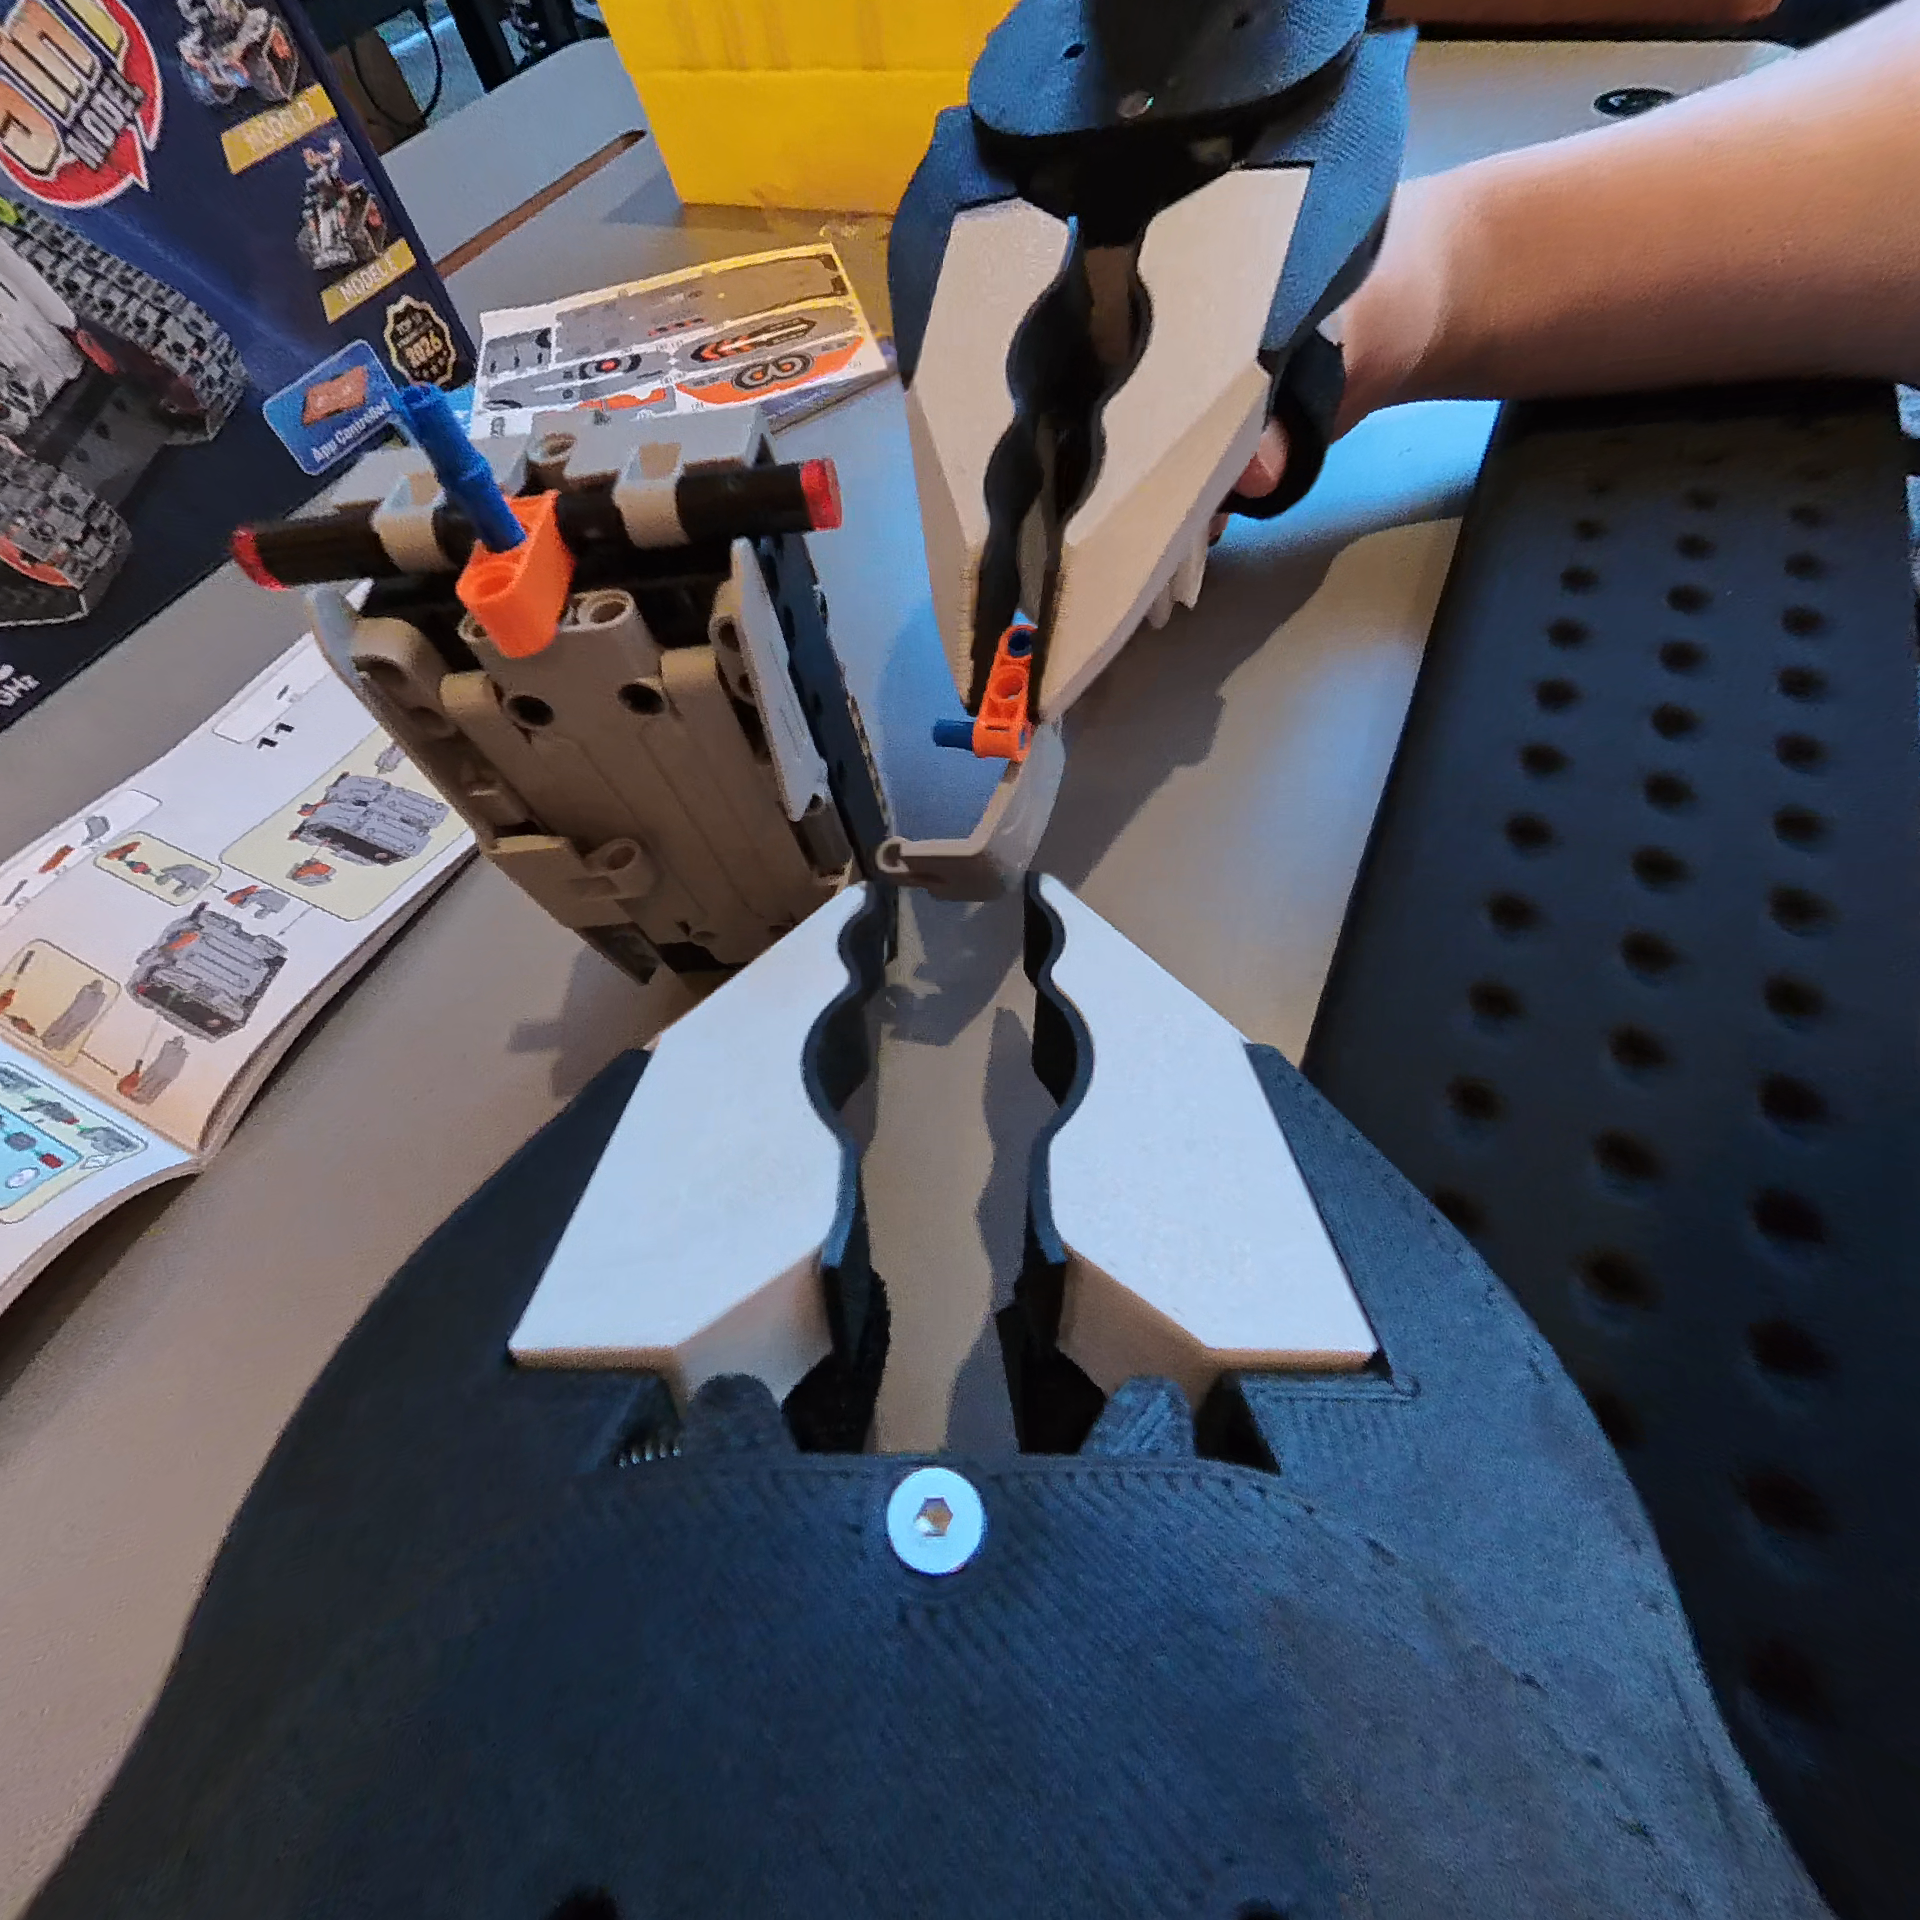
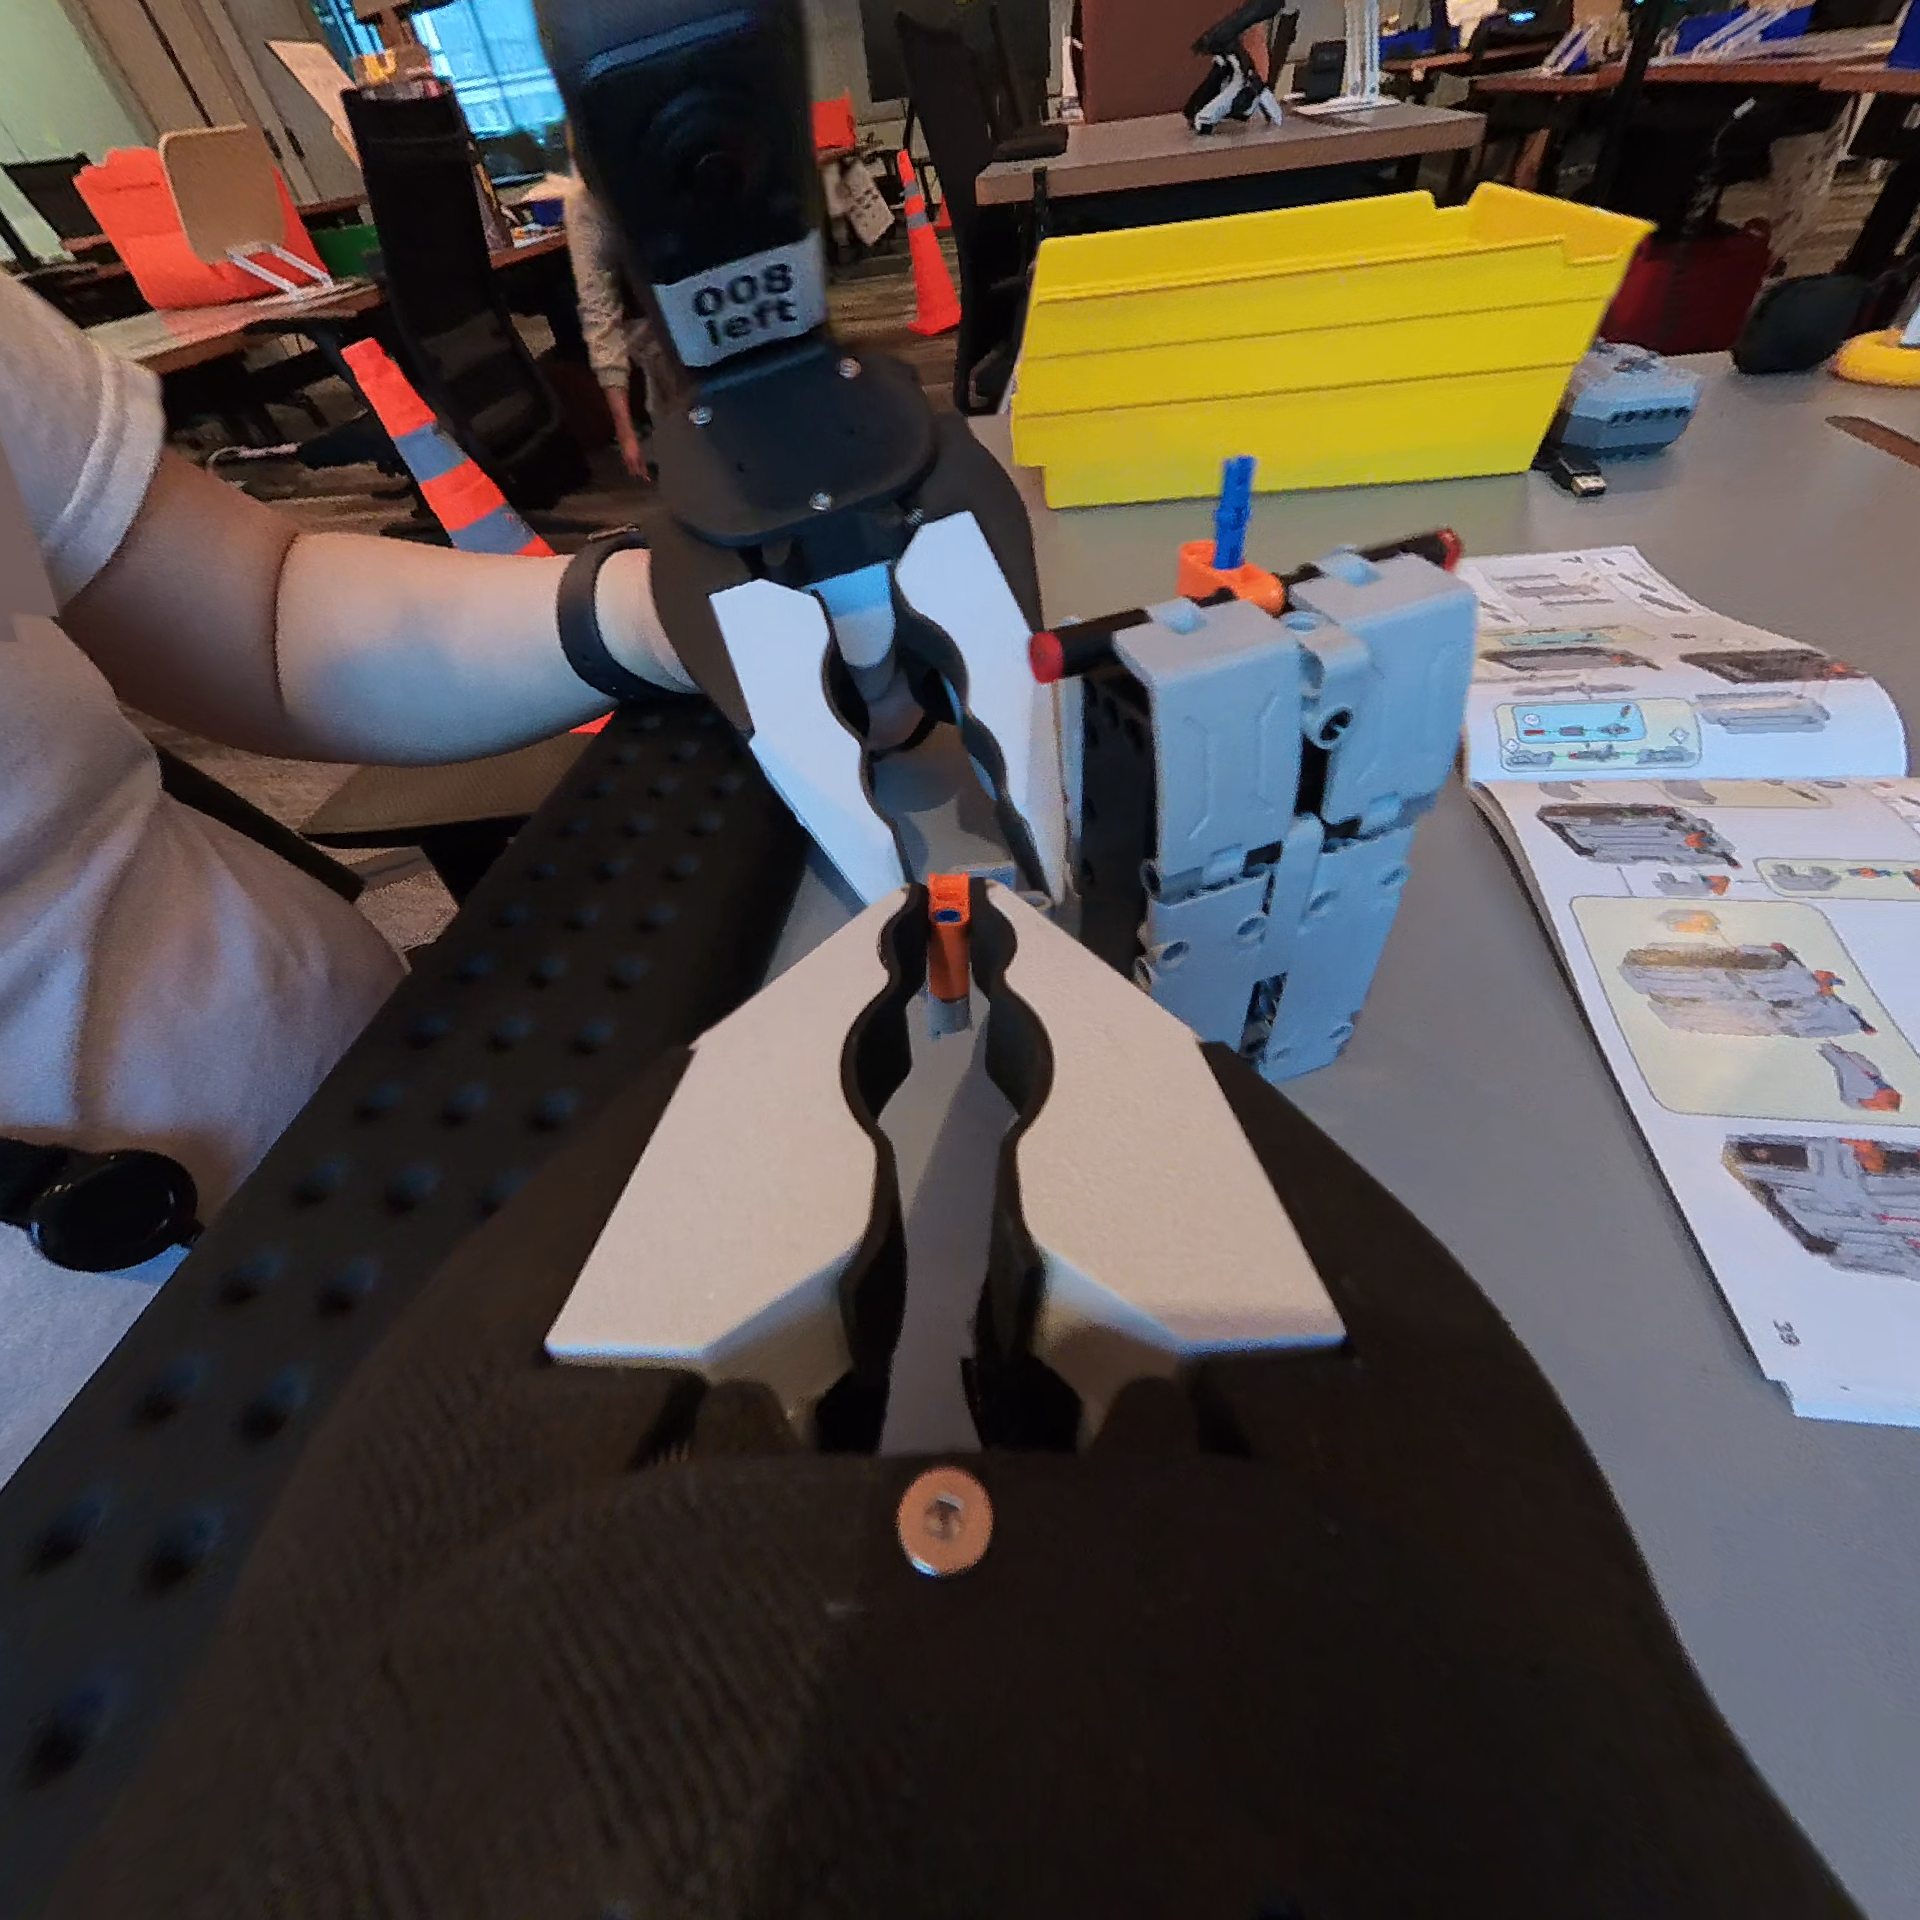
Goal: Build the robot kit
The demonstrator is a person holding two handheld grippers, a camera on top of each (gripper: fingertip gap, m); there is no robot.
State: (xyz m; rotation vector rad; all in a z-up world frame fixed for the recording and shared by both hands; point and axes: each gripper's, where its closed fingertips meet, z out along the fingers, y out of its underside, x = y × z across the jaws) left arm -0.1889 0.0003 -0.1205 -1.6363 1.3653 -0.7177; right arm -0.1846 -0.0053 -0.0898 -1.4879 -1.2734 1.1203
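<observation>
Right gripper [image 2: 948, 914] is clenched on a small orange connector [image 2: 948, 940] with a blue pin [image 1: 951, 732] through it, and a bent grey piece [image 1: 961, 847] hangs from that connector down towards the bench [image 1: 1195, 831]. Left gripper [image 1: 951, 894] sits just under it, its jaws parted and gripping nothing, its tips right by the low end of the grey piece; whether they touch it, I can't tell. Beside both stands the grey brick-built block [image 2: 1278, 810], upright on the bench, a black axle with red ends [image 1: 540, 520] across its top and another orange connector with a blue pin [image 1: 509, 571] sticking up there. An open instruction booklet [image 2: 1714, 935] lies flat on the far side of the block, a sticker sheet [image 1: 675, 348] behind it, a printed toy box [image 1: 156, 312] next to that. Towards the back edge sits a yellow bin [image 2: 1299, 343]. A black perforated mat [image 1: 1662, 935] runs along the near edge, by the person's arm [image 2: 364, 644].
</observation>
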